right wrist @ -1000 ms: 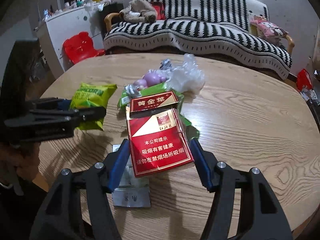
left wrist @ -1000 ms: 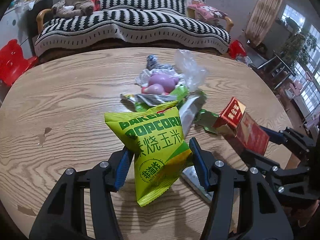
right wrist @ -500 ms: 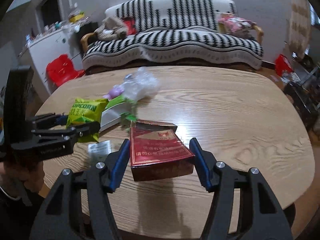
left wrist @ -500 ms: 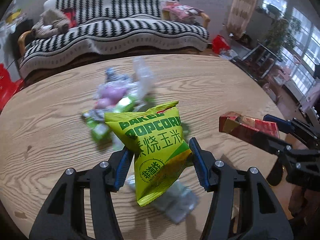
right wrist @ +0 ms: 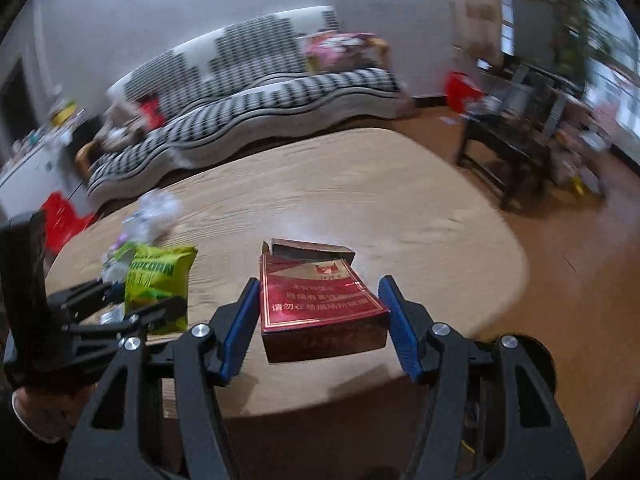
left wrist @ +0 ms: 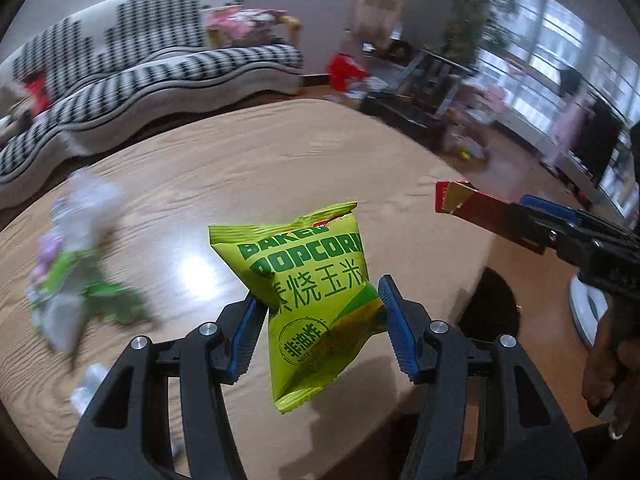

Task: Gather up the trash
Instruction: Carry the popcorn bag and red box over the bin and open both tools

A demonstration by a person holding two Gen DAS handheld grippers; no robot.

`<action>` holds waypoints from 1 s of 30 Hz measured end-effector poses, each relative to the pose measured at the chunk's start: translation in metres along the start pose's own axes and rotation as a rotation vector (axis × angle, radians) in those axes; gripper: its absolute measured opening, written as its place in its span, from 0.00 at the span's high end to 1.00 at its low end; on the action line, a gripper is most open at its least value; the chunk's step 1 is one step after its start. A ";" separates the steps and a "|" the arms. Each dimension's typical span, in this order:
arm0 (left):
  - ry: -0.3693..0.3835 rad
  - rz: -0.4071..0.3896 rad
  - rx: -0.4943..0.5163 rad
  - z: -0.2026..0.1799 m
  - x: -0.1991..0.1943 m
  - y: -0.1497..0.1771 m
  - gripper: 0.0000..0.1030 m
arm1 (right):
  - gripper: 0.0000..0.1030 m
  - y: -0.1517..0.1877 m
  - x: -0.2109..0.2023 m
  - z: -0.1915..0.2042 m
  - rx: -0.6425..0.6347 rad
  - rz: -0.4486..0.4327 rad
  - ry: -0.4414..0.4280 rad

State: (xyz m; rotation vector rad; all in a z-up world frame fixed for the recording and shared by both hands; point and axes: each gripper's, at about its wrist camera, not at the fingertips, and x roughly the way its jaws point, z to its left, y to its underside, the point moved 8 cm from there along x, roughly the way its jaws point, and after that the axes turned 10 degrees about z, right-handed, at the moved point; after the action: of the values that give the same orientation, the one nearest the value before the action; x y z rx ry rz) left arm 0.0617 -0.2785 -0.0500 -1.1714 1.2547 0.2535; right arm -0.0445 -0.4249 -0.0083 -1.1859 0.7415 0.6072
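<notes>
My left gripper (left wrist: 318, 320) is shut on a yellow-green popcorn bag (left wrist: 308, 284), held above the wooden table (left wrist: 280, 160); the same bag (right wrist: 158, 280) shows at the left of the right wrist view. My right gripper (right wrist: 320, 316) is shut on a red cigarette box (right wrist: 316, 304) with its lid flipped open, carried over the table's right end. In the left wrist view that cigarette box (left wrist: 472, 208) hangs beyond the table's edge at the right. A blurred pile of wrappers and clear plastic (left wrist: 76, 248) lies on the table to the left.
A black-and-white striped sofa (right wrist: 256, 92) stands behind the table. A dark side table (right wrist: 508, 144) and clutter sit on the floor to the right, near windows. A person's hand (left wrist: 608, 380) holds the right gripper. A red stool (right wrist: 60, 220) is at far left.
Both grippers have swung right with their loads, away from the trash pile, which now sits far left. The cigarette box has reached the table's right edge. Both views have rolled.
</notes>
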 end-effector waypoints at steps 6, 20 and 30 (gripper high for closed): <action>0.127 0.009 0.139 -0.104 0.034 -0.007 0.46 | 0.42 0.023 -0.028 -0.101 0.188 -0.017 0.108; 0.337 0.213 0.335 -0.269 0.132 0.036 0.46 | 0.42 0.113 -0.034 -0.270 0.568 0.128 0.253; 0.348 0.251 0.317 -0.292 0.164 0.027 0.46 | 0.42 0.118 -0.031 -0.287 0.593 0.130 0.267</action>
State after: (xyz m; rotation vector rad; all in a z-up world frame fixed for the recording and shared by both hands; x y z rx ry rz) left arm -0.0722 -0.5665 -0.1600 -0.8040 1.6828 0.0290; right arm -0.2076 -0.6698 -0.1102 -0.6749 1.1387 0.2983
